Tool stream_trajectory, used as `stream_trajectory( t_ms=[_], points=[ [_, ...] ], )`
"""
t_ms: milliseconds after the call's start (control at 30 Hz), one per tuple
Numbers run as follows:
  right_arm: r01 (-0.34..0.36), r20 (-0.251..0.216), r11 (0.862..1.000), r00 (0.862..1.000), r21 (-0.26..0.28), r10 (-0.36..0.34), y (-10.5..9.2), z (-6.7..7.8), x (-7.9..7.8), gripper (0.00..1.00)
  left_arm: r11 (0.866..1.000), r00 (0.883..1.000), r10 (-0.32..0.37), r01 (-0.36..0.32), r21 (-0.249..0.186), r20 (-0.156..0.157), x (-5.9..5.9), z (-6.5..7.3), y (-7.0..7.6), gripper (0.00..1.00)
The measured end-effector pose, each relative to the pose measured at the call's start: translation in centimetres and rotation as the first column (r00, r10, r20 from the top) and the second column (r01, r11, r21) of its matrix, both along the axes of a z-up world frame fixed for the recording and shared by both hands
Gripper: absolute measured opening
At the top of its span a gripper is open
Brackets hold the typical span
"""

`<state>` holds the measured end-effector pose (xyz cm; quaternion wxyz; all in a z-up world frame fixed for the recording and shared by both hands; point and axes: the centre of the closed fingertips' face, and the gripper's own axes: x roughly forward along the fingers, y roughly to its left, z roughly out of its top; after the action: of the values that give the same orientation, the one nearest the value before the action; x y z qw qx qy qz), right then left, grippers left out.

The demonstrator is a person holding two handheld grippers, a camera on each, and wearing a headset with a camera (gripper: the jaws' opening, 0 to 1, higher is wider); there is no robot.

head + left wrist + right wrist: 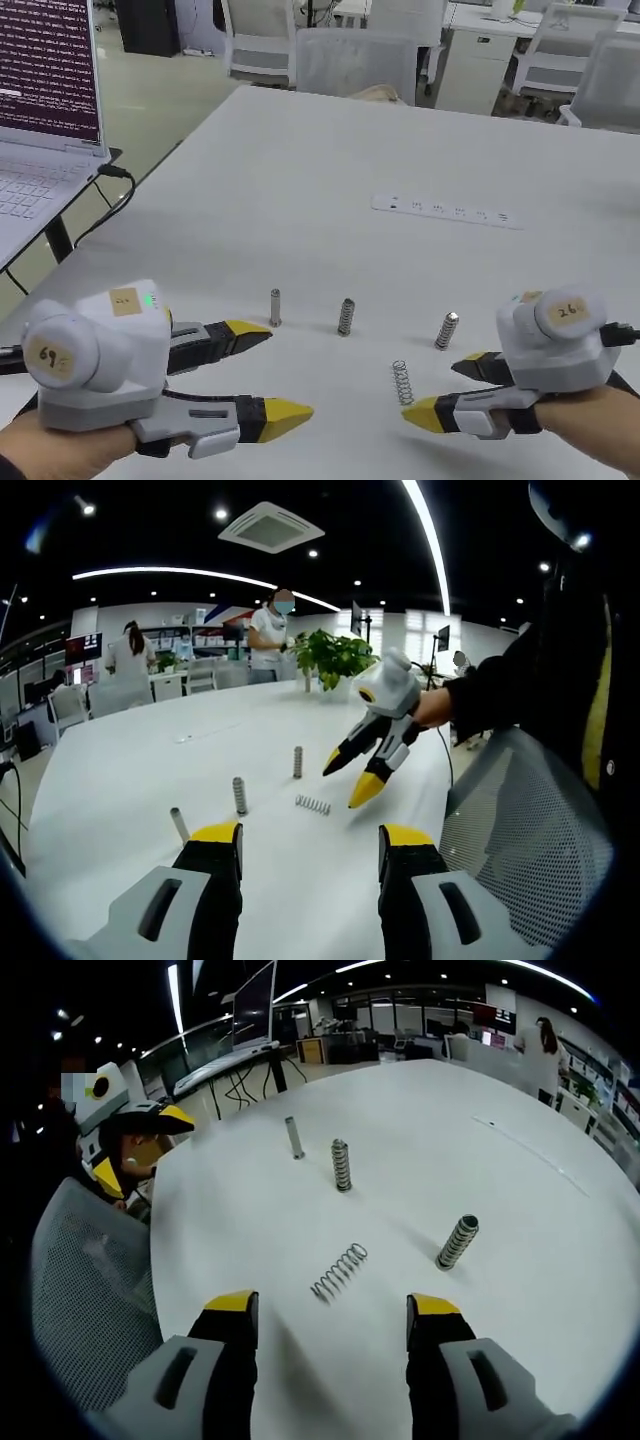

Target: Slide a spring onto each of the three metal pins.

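Note:
Three upright metal pins stand in a row on the white table. The left pin (275, 307) (294, 1137) (179, 824) is bare. The middle pin (346, 316) (342, 1165) (240, 795) and the right pin (447, 331) (457, 1242) (298, 761) each carry a spring. A loose spring (402, 382) (339, 1271) (313, 803) lies flat in front of them. My right gripper (446, 390) (332, 1312) is open just beside the loose spring, holding nothing. My left gripper (272, 370) (310, 838) is open at the near left, short of the bare pin.
A white power strip (448, 211) lies further back on the table. An open laptop (40, 120) with a cable sits on a side desk at the left. Office chairs (355, 62) stand beyond the far edge. People stand in the background (270, 635).

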<state>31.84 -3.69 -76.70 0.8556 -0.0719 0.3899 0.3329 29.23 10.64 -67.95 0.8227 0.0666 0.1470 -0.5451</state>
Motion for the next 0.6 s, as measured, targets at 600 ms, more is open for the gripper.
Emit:
stream_trajectory(
  t_ms=[600],
  points=[
    [-0.025,-0.007,0.999,1.0,-0.029,0.025,2.7,-1.4,1.5,0.38,1.0,1.0,0.011,-0.011,0.001,-0.015,0.3,-0.5,0.4,0.49]
  ],
)
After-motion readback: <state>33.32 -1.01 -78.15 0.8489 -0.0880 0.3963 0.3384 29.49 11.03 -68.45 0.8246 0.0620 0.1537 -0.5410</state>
